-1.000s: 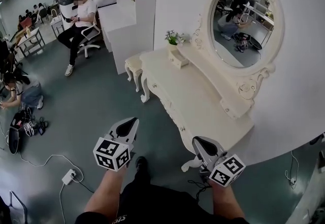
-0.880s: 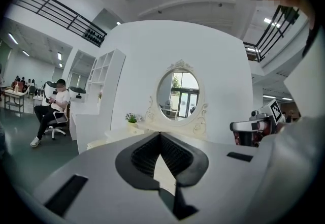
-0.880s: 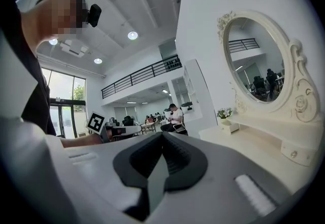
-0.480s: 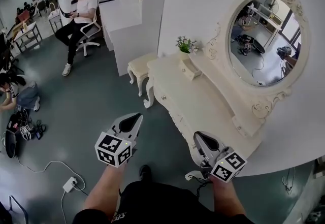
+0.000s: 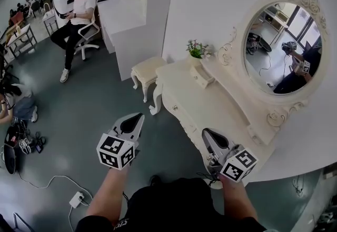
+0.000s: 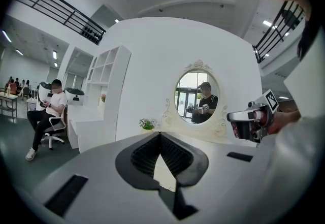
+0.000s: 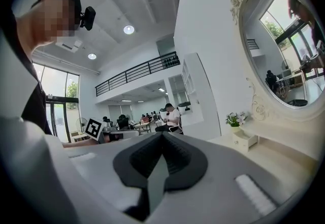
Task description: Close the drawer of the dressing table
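Observation:
The cream dressing table (image 5: 210, 107) with its oval mirror (image 5: 281, 47) stands against the white wall on the right. On its top, beside a small flower pot (image 5: 196, 48), a little drawer (image 5: 202, 75) is pulled partly out; it also shows in the right gripper view, drawer (image 7: 245, 139). My left gripper (image 5: 138, 117) hangs over the floor, left of the table, shut and empty. My right gripper (image 5: 206, 132) is shut and empty at the table's front edge, well short of the drawer. Both point roughly level, left gripper (image 6: 160, 135) and right gripper (image 7: 162, 135).
A cream stool (image 5: 146, 70) stands at the table's far end, with a white desk and shelf unit (image 5: 124, 18) behind it. A person sits on an office chair (image 5: 76, 10). Bags and another person (image 5: 13, 110) are on the floor at left, and a power strip (image 5: 77, 199) lies near my feet.
The view has shifted along the table: the mirror and dresser sit further right and closer, and the mirror now reflects me. Both grippers travelled with me and stayed shut.

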`<action>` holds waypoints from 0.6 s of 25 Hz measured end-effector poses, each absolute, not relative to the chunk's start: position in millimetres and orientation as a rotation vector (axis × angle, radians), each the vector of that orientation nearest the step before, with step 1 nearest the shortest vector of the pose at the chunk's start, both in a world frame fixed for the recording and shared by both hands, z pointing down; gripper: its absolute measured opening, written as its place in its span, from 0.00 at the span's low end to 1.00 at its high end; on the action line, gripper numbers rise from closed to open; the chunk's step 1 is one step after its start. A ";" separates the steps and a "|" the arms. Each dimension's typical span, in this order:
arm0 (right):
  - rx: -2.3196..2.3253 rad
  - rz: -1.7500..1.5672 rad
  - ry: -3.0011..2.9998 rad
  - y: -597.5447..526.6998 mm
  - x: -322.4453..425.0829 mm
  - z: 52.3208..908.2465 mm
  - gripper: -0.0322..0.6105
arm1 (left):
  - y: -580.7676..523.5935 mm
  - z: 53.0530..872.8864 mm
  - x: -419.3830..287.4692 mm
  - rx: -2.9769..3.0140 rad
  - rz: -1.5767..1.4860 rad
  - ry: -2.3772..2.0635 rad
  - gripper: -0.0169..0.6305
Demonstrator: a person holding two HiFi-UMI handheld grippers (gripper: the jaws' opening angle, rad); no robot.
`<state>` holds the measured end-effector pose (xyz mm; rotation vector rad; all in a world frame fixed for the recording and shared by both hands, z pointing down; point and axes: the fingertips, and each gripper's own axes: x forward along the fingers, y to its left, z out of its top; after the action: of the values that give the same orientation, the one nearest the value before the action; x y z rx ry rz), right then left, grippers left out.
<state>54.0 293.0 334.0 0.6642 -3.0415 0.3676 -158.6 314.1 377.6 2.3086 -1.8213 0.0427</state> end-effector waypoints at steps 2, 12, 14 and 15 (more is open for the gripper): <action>0.695 0.382 -3.038 284.6 51.3 336.2 0.07 | 310.1 379.9 -169.1 2.288 0.055 -1.871 0.03; 0.742 0.475 -3.051 231.4 37.5 345.6 0.07 | 262.0 389.9 -189.7 2.256 0.055 -1.848 0.04; 0.744 0.488 -3.043 214.7 35.1 350.4 0.07 | 244.9 394.4 -183.6 2.271 0.070 -1.811 0.04; 0.746 0.499 -3.039 205.1 34.4 353.9 0.07 | 234.9 397.2 -180.7 2.278 0.079 -1.791 0.04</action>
<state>34.4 205.1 353.9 0.7459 -3.0395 0.4987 -180.7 234.9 397.2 2.2778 -1.7912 0.0791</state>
